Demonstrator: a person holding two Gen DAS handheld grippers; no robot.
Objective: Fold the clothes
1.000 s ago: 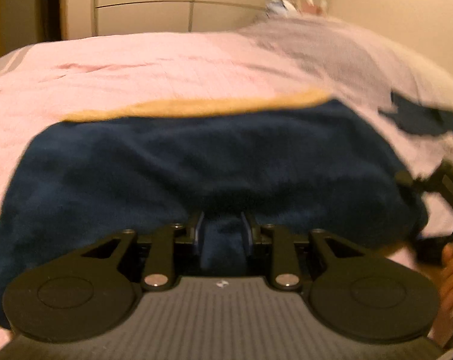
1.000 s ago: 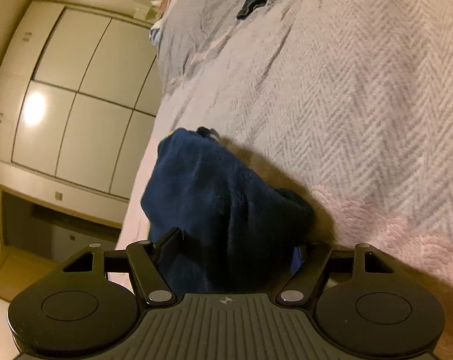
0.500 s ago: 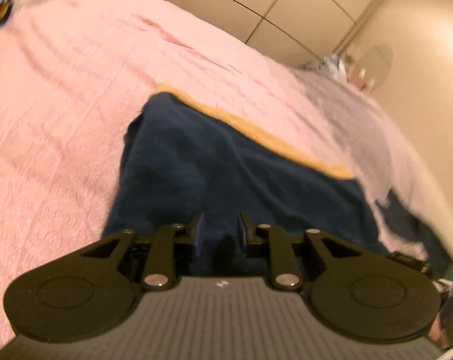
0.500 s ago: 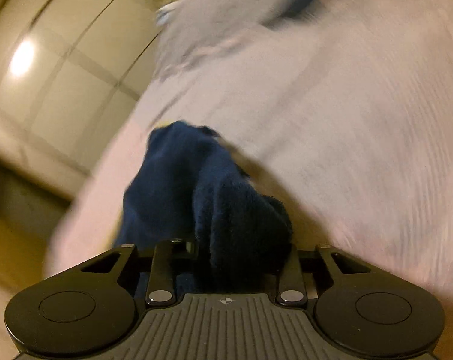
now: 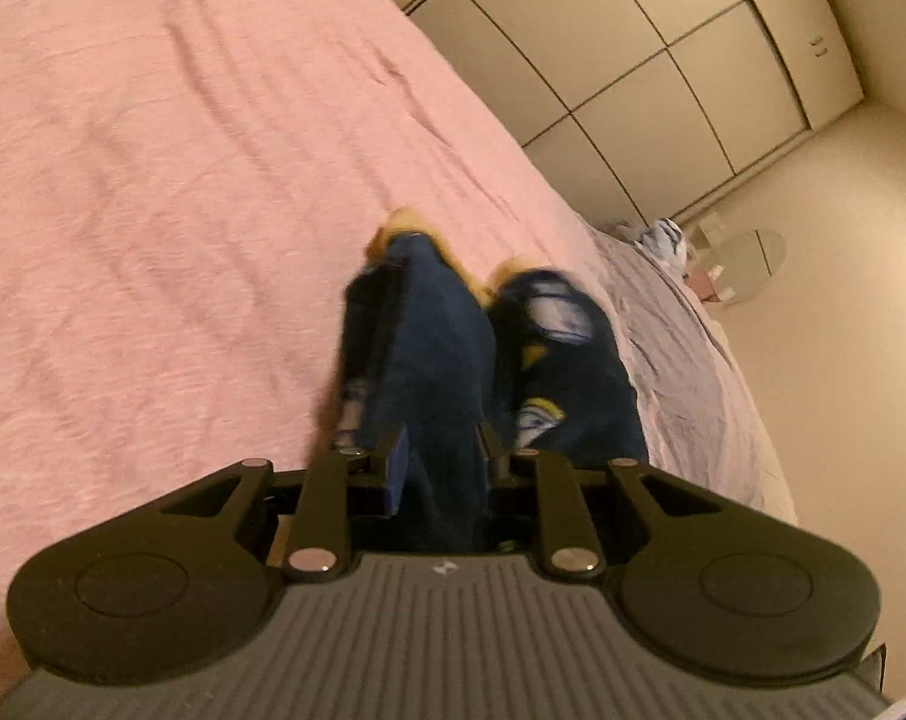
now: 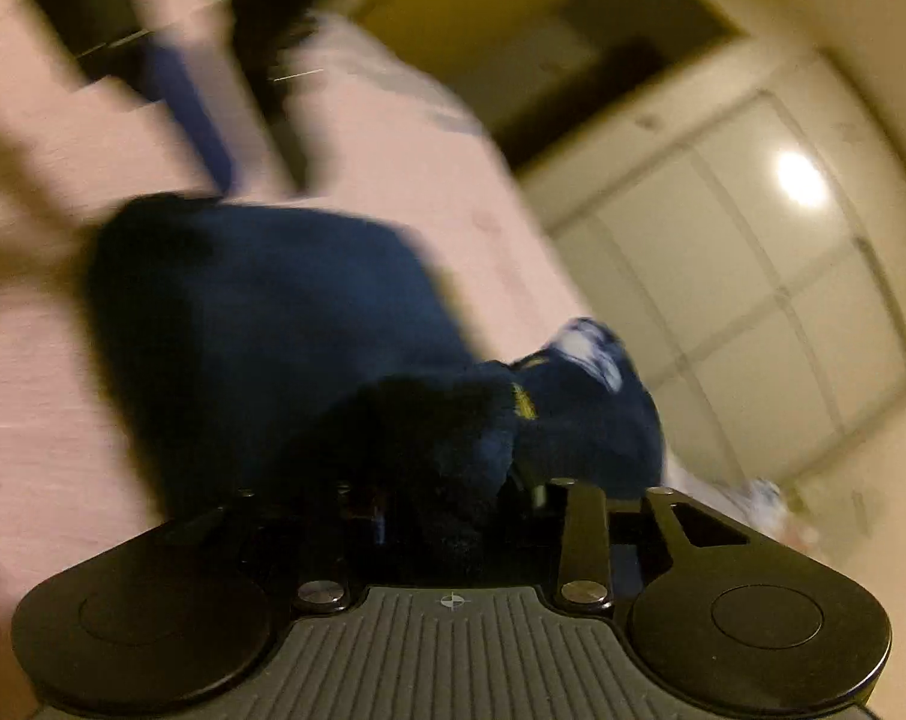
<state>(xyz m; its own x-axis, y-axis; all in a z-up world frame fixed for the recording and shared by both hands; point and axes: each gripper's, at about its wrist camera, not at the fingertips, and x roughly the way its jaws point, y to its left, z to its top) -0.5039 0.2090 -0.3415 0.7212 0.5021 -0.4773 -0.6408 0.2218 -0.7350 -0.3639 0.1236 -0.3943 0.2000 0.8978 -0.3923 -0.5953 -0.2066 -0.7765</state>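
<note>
A dark navy fleece garment [image 5: 447,360] with yellow trim and a white and yellow print hangs bunched above the pink bedspread [image 5: 153,180]. My left gripper [image 5: 441,456] is shut on a fold of it. In the right wrist view the same navy garment [image 6: 285,324] fills the middle, blurred by motion. My right gripper [image 6: 453,498] is shut on a thick bunch of it, and the fabric hides the fingertips. The other gripper's black frame [image 6: 171,18] shows blurred at the upper left of the right wrist view.
The bed runs away toward a grey sheet [image 5: 693,360] at its far side. White wardrobe doors [image 5: 663,78] stand behind the bed. Small items and a round mirror [image 5: 747,258] sit by the wall beyond the bed.
The garment lay spread flat on the bed; now both grippers have lifted it and brought it together into a narrow hanging bunch. Both views have swung toward the wardrobe.
</note>
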